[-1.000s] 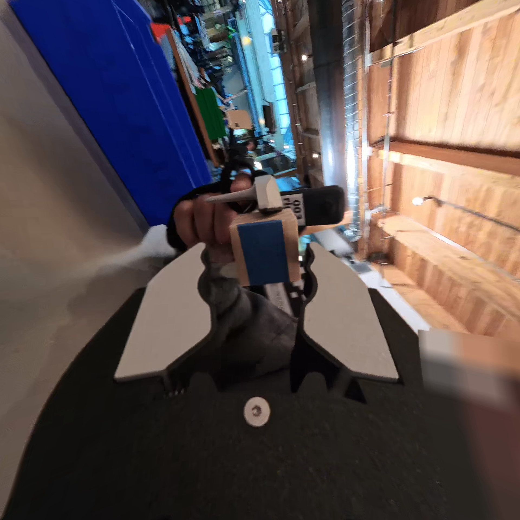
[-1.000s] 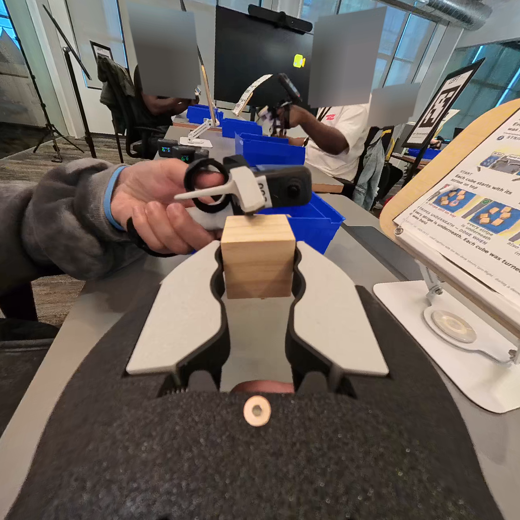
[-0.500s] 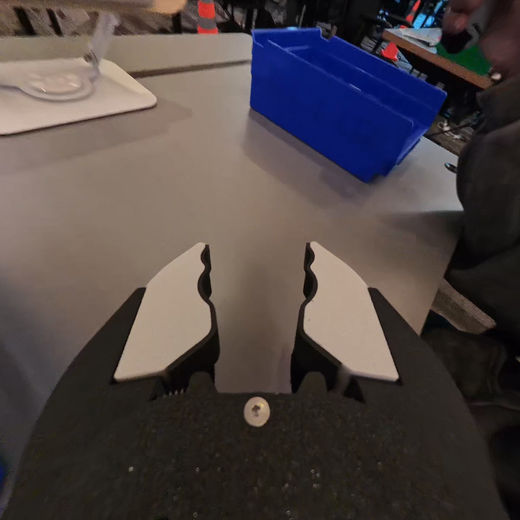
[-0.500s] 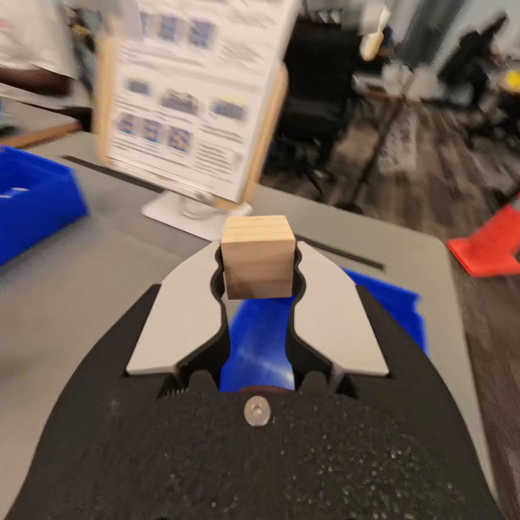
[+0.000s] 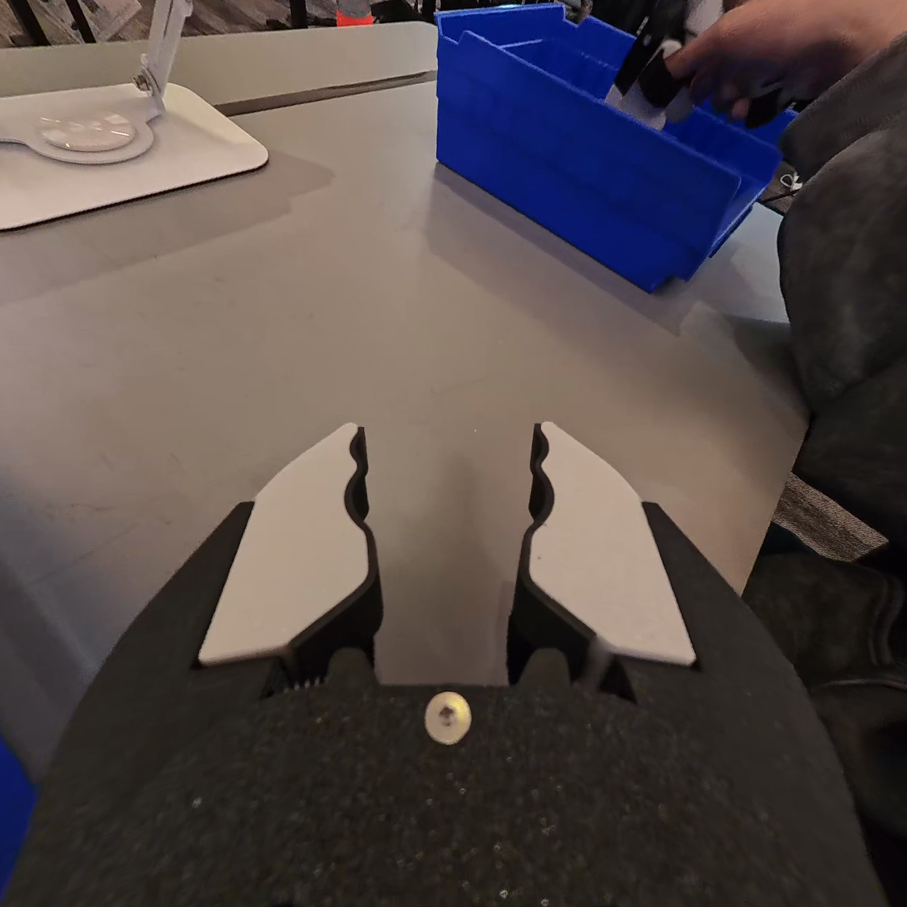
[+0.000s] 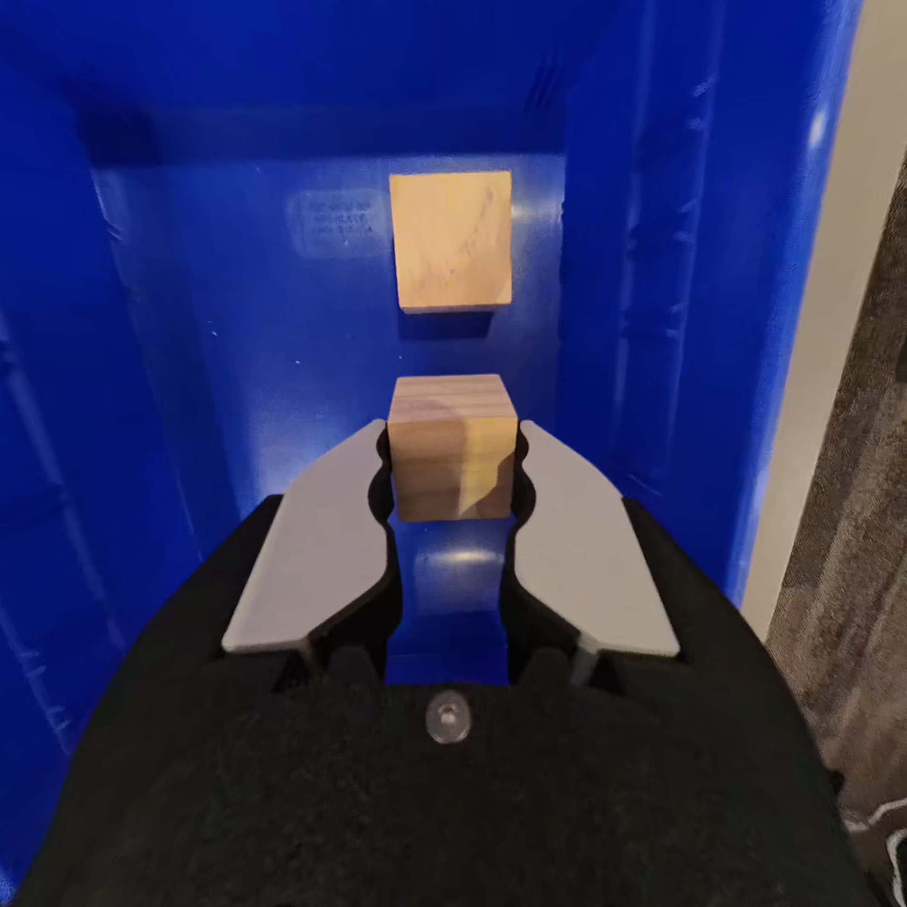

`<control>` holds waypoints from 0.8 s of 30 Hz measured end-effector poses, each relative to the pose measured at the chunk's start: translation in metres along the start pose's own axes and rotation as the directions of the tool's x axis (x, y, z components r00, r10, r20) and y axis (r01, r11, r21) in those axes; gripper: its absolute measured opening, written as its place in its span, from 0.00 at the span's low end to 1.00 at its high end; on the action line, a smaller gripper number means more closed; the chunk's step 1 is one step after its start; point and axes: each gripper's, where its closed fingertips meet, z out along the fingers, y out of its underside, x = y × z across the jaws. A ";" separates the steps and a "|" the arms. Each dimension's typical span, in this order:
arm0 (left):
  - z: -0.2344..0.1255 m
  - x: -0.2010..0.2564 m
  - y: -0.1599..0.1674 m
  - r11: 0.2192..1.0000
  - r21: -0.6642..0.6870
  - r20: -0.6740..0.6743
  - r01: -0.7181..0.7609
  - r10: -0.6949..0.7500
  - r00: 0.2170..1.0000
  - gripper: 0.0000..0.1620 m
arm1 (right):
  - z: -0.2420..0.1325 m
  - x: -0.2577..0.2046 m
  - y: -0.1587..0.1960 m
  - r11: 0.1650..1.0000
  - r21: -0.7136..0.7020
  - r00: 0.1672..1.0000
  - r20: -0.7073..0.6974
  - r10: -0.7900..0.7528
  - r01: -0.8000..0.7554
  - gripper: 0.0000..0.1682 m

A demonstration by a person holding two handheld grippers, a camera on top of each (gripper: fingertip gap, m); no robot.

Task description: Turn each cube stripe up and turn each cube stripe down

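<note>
Right gripper (image 6: 452, 471), moved over the blue plastic bin (image 6: 638, 294), clamps a plain wooden cube (image 6: 451, 466); left gripper (image 5: 449, 471) gapes wide, holding nothing, above the grey table (image 5: 343, 319).

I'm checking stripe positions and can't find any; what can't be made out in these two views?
- Held cube, right wrist view: underside faces away; fingers cover its sides.
- Loose cube, same view: bottom hidden against the blue bin.
- Left wrist view: bin wall hides the contents; right gripper partly cut off.
</note>
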 end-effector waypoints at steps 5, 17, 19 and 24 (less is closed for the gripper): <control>0.001 0.002 0.003 0.999 -0.018 -0.043 0.039 -0.039 0.998 0.39 | 0.019 0.000 0.014 0.994 -0.107 0.999 -0.021 -0.040 0.038 0.27; 0.001 -0.003 0.003 1.000 -0.026 -0.011 -0.004 0.003 1.000 0.40 | -0.082 -0.034 -0.033 0.935 0.346 0.992 0.073 -0.107 0.076 0.36; -0.001 0.000 0.000 1.000 -0.011 -0.036 -0.020 0.019 0.999 0.43 | -0.134 -0.076 -0.047 0.821 0.565 0.960 0.177 -0.217 0.081 0.35; -0.005 0.006 -0.001 1.000 -0.015 -0.059 -0.010 0.009 0.998 0.47 | -0.213 -0.228 -0.017 0.431 0.902 0.685 0.305 -0.662 0.015 0.45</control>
